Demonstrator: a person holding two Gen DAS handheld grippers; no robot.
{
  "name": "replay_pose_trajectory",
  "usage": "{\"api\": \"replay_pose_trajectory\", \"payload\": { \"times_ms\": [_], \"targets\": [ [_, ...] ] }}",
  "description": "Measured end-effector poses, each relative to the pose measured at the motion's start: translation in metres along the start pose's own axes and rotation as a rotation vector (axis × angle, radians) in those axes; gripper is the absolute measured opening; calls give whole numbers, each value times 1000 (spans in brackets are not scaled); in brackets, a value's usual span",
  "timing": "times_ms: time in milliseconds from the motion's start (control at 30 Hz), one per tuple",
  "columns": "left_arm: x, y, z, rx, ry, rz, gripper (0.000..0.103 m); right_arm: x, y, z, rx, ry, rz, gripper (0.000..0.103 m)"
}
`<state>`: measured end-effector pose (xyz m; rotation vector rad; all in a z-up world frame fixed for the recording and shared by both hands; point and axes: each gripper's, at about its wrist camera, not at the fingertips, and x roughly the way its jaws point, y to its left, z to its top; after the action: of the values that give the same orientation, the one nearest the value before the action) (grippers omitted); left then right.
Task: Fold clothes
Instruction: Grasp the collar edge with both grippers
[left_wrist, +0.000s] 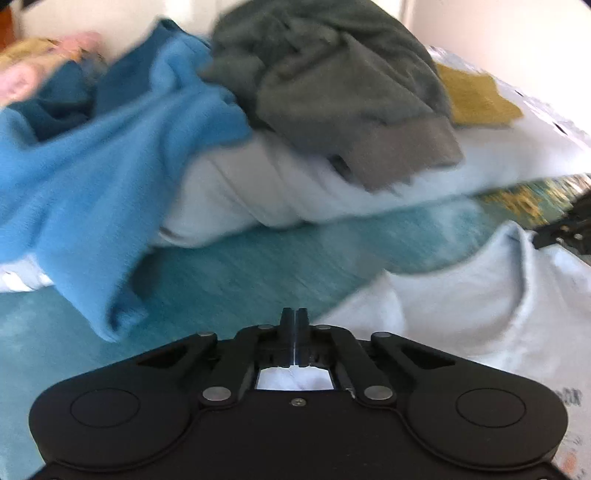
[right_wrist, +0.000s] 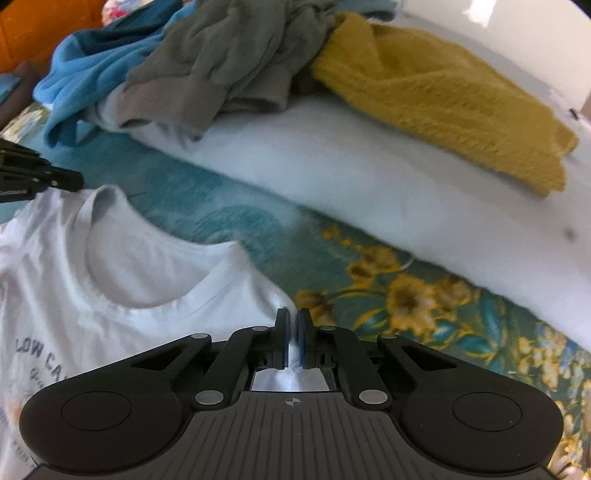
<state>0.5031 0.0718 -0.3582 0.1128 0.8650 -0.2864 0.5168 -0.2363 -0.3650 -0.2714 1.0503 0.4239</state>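
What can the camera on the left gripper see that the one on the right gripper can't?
Only the left view shows a pink cloth at the far edge. Only the right view shows the white T-shirt's printed lettering clearly, and yellow flowers on the bedspread. Both show the blue, grey and mustard clothes heaped on a white pillow.

The white T-shirt is smooth matt cotton-like cloth; behind it the yellow sweater looks fuzzy and rough (knitted), the blue garment fleecy, the grippers' bodies matt black plastic.
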Motion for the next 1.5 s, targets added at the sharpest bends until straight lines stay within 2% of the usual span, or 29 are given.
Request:
{"api": "replay_pose_trajectory", "payload": {
  "times_ms": [100, 167, 333, 433, 533, 567, 700, 767, 900, 967, 1033, 1200, 1400, 1500],
  "targets": [
    [2, 8, 2, -58, -15, 35, 0, 5, 1, -1, 7, 0, -16, 3],
    [5, 8, 1, -43, 3, 31, 0, 8, 1, -2, 13, 4, -20, 3],
    [-4, 12, 3, -46, 1, -37, 4, 7, -1, 0, -4, 8, -9, 3],
    [-9, 15, 6, -62, -2, -70, 25, 7, -1, 0, -2, 11, -11, 4],
    [-13, 11, 11, -61, -20, -118, 28, 6, -1, 1, 3, 10, -11, 4],
    [-13, 5, 13, -44, -14, -131, 35, 6, -1, 1, 6, 10, -10, 4],
    [-9, -19, 17, 17, -2, -171, 40, 6, -1, 1, 10, 10, -10, 4],
    [-4, -30, 17, 30, 3, -156, 40, 6, 0, 1, 8, 12, -11, 4],
    [9, -47, 17, 33, 29, -77, 33, 6, 0, 0, 15, 9, -10, 4],
    [14, -53, 17, 34, 34, -50, 17, 6, -1, -1, 17, 7, -8, 5],
    [14, -55, 15, 38, 19, -9, 5, 6, -1, -1, 19, 4, -5, 5],
    [20, -57, 19, 47, 9, 37, 5, 6, -3, -3, 26, -1, 0, 5],
    [25, -60, 18, 32, 20, 53, 5, 7, -3, -4, 24, -6, 3, 5],
    [22, -62, 20, 16, 20, 43, 9, 5, -2, -3, 24, -8, 2, 5]
  ]
}}
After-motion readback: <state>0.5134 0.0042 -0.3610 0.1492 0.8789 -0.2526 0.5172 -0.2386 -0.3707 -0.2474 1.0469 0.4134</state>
